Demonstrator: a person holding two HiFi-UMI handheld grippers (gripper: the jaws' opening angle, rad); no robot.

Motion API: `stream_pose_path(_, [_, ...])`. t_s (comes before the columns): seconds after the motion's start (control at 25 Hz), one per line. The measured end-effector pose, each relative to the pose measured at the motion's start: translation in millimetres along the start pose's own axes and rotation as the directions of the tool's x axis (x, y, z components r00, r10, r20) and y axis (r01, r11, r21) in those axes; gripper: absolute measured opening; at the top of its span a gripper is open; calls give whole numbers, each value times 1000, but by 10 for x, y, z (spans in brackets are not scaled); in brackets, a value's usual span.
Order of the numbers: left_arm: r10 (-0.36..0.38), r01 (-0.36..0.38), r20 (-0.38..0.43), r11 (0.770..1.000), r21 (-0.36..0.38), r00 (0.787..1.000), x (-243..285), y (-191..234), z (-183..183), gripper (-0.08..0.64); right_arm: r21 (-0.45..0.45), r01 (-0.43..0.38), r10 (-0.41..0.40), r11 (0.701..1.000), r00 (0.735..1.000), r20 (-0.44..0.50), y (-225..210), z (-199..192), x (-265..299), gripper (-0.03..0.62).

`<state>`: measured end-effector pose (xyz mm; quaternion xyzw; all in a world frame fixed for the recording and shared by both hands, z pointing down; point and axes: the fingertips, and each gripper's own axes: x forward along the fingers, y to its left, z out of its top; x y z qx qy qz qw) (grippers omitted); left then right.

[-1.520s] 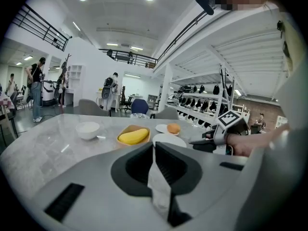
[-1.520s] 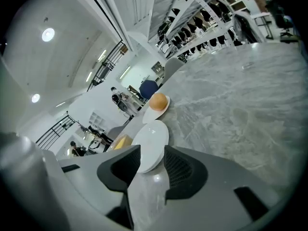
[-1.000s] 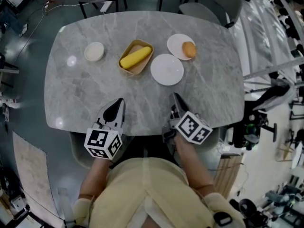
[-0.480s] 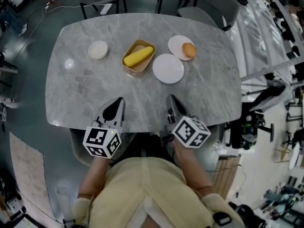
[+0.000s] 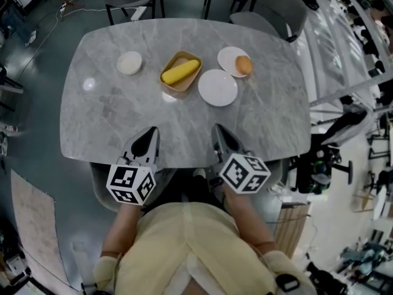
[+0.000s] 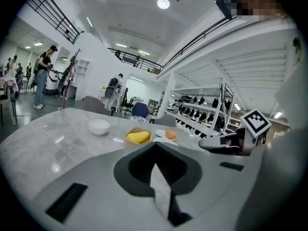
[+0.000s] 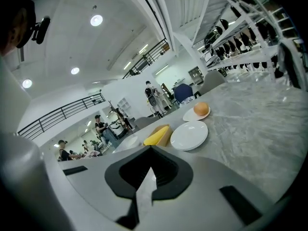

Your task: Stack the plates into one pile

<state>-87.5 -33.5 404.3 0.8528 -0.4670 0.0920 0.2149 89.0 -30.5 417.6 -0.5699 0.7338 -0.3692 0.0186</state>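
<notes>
An empty white plate lies on the grey marble table, right of the middle. Just behind it a second white plate carries an orange round food item. A small white dish sits far left. Both grippers hover at the table's near edge, well short of the plates. My left gripper is shut and holds nothing. My right gripper is also shut and holds nothing. In the right gripper view the empty plate lies ahead of the shut jaws.
A brown tray with a yellow item stands between the small dish and the plates. Grey chairs stand at the table's far side. People stand in the background of both gripper views. Racks and equipment fill the floor at the right.
My right gripper has risen a little, rolled and shifted left at the table's edge. The left gripper has barely moved. The plates have not moved.
</notes>
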Motion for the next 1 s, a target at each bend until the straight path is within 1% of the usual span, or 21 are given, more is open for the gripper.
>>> stream_pose_path(0.2, [4, -4, 2, 1000, -3, 1000, -53, 19, 3, -3, -50, -2, 2, 999, 1000, 2, 79, -28, -36, 2])
stream_pose_path(1.0, [-15, 15, -16, 1000, 3, 1000, 19, -50, -15, -3, -48, -14, 13, 999, 1000, -16, 40, -21, -23, 2])
